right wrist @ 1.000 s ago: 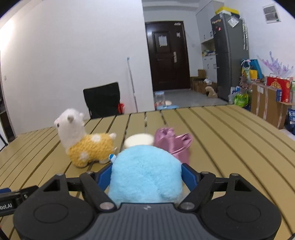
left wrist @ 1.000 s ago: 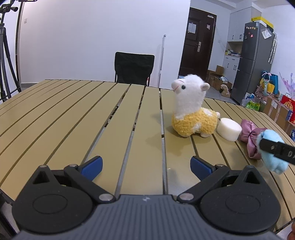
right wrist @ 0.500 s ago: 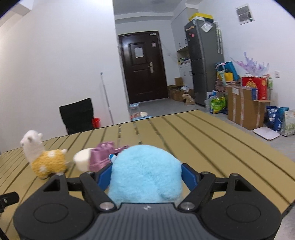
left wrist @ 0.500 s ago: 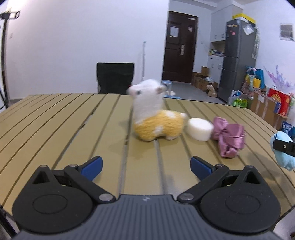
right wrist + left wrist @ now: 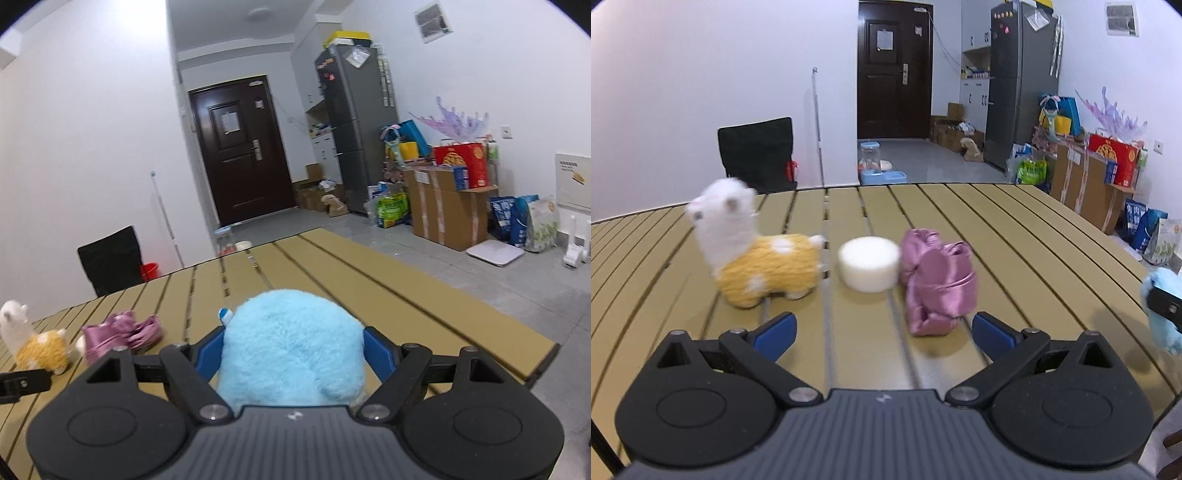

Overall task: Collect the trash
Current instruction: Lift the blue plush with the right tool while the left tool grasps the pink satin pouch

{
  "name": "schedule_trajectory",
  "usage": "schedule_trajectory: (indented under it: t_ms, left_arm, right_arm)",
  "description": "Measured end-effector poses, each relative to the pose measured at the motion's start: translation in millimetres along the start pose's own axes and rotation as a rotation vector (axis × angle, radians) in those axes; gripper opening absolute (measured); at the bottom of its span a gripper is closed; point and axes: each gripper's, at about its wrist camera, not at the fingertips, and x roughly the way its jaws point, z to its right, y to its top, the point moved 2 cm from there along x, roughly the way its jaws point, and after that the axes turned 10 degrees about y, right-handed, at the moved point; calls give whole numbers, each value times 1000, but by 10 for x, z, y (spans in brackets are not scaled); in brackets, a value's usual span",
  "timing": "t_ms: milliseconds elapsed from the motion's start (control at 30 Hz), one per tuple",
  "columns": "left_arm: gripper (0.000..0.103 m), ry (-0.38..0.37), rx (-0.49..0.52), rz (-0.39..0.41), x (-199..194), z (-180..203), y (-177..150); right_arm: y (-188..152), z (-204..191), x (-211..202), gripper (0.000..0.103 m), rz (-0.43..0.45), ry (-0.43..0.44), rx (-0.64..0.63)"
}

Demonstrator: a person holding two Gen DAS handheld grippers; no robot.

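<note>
While the right hand-held gripper (image 5: 293, 352) clamps the blue plush (image 5: 291, 354) near the table edge (image 5: 532, 363); left hand-held gripper (image 5: 882, 330) wide.

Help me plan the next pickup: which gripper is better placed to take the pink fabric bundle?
Left. The left gripper is open and empty, right before the pink fabric bundle. The right gripper is shut on the blue plush.

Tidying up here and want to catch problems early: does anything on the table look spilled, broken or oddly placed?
Nothing spilled or broken. The alpaca plush stands upright beside the white foam disc, which touches the crumpled pink satin bundle. The right gripper holds a blue plush near the table's edge.
</note>
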Motion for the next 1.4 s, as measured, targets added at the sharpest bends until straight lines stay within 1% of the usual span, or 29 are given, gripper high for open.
schedule_trajectory:
  t_ms: [100, 200, 300, 433, 567, 633, 700, 733, 800, 900, 1100, 1400]
  left_arm:
    - [103, 22, 34, 9, 103, 187, 80]
    - [103, 24, 56, 5, 223, 352, 140]
    - [103, 65, 91, 12, 358, 517, 174]
    - [103, 91, 121, 15, 532, 671, 183]
    - [97, 103, 125, -8, 661, 725, 171]
    - [92, 120, 132, -8, 682, 758, 152]
    - [76, 120, 139, -26, 737, 784, 141]
    - [72, 121, 145, -41, 766, 798, 136]
    - [48, 124, 147, -56, 796, 788, 121]
    - [39, 122, 135, -59, 792, 755, 123]
    - [38, 112, 130, -45, 713, 692, 104]
    - [37, 96, 126, -16, 467, 595, 112]
  right_arm:
    - [10, 176, -58, 78, 18, -23, 15]
    - [7, 346, -94, 78, 27, -42, 38]
    - [-5, 532, -123, 78, 28, -63, 60]
    - [-20, 698, -134, 78, 29, -83, 78]
    - [-9, 788, -98, 78, 31, -91, 97]
    - [-13, 810, -75, 78, 32, -91, 109]
    - [-28, 813, -65, 78, 28, -85, 120]
    - [-33, 805, -56, 78, 27, -83, 121]
    - [-44, 785, -45, 78, 25, -79, 115]
    - [-49, 751, -25, 78, 20, -70, 104]
    - [-48, 728, -18, 78, 18, -60, 94]
    - [-35, 664, -78, 78, 32, -40, 80]
